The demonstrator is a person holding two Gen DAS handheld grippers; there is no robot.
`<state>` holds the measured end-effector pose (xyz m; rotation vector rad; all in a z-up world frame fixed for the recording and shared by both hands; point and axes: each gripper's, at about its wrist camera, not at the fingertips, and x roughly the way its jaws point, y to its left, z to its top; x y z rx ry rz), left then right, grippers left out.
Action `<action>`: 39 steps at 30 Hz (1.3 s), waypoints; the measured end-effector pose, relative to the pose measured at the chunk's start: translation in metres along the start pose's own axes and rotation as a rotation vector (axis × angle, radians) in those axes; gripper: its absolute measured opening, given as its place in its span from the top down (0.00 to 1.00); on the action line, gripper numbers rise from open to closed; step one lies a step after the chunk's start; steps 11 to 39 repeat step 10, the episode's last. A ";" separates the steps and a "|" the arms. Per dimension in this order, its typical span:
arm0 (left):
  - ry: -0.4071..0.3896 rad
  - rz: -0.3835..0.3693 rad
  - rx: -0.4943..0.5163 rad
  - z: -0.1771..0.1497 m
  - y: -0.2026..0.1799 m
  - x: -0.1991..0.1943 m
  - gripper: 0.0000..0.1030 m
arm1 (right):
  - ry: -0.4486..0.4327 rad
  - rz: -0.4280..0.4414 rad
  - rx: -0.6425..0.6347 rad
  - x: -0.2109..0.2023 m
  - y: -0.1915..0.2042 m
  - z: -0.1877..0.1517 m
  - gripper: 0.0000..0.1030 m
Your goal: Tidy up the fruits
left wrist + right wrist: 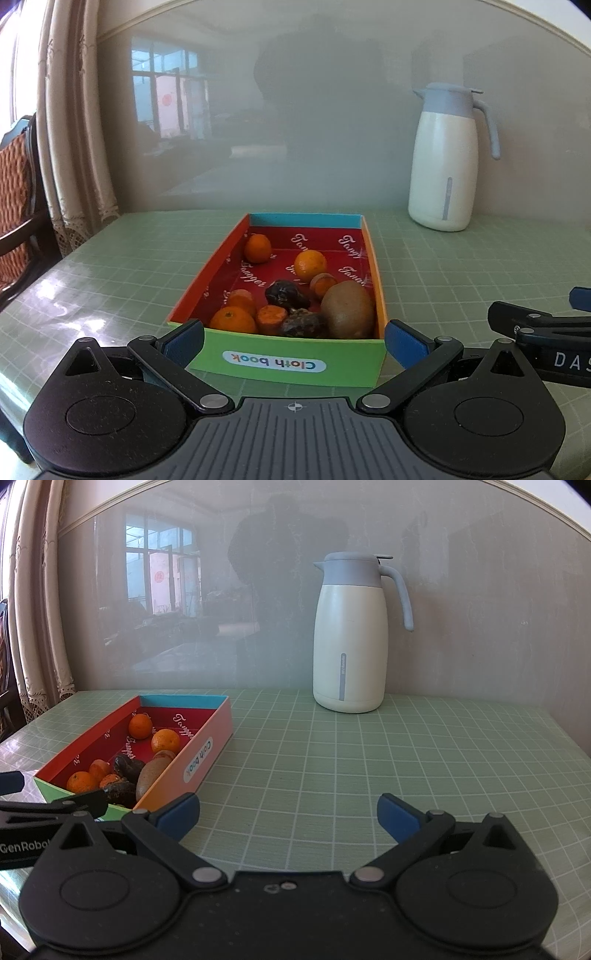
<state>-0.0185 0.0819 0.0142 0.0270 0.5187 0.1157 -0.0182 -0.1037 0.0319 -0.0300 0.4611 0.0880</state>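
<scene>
Surface: green grid mat; jug at upper centre.
Box: centre of left view, fruits held inside.
Left gripper: spread apart, flanking box.
Right gripper: spread apart, nothing held.

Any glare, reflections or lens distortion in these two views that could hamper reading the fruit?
Left wrist view: window glare on the table at left, fruit in the box sharp and evenly lit. Right wrist view: glossy wall panel mirrors a window and the person's silhouette; fisheye bends the mat's grid lines; kettle is crisp.
</scene>
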 end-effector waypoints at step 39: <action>-0.015 -0.011 -0.017 -0.001 0.002 0.000 0.00 | -0.003 -0.002 0.010 -0.001 -0.005 0.000 0.00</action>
